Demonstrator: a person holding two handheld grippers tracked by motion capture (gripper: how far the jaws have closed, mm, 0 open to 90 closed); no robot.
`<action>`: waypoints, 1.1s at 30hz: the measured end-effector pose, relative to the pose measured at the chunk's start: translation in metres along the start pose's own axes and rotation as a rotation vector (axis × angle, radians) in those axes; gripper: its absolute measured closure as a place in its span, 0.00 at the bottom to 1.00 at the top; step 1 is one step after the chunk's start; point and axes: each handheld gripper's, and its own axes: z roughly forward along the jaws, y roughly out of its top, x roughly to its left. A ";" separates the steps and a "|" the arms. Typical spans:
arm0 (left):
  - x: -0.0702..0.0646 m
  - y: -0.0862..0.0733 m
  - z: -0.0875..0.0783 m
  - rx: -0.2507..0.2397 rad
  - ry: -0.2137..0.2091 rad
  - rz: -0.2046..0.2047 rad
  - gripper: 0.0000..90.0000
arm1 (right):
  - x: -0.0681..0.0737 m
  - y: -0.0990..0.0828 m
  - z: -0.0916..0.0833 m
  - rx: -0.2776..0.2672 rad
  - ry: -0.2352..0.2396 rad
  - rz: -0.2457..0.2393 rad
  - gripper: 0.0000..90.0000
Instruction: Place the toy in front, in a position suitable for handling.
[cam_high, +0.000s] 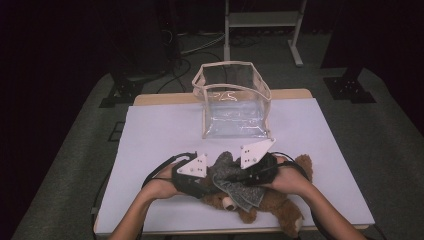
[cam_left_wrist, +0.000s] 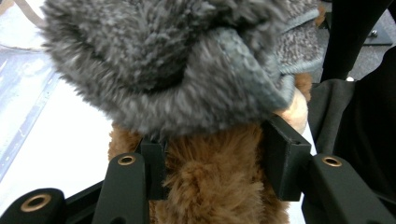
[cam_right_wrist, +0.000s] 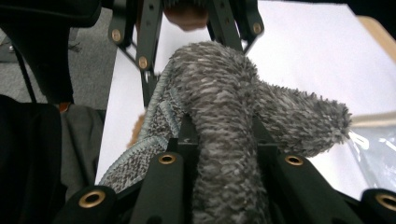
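A brown teddy bear lies near the table's front edge, with a grey fuzzy garment bunched over its upper part. My left gripper comes in from the left. In the left gripper view its jaws press on the bear's brown fur, just under the grey garment. My right gripper comes in from the right. In the right gripper view it is shut on a thick fold of the grey garment, and the left gripper's black linkage stands close beyond.
A clear plastic bag with beige trim stands open at the back middle of the table. The table has a pale cover. A white metal frame and cables lie on the floor behind.
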 end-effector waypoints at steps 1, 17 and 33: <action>0.000 -0.001 0.000 -0.003 0.001 -0.003 0.55 | -0.001 -0.003 -0.002 0.009 0.000 0.004 0.80; 0.003 0.000 -0.001 0.010 -0.003 -0.012 0.55 | -0.007 -0.082 -0.084 0.041 -0.140 0.154 0.80; 0.019 0.028 0.015 0.045 -0.035 -0.034 0.38 | 0.002 -0.094 -0.068 -0.015 -0.099 0.179 0.81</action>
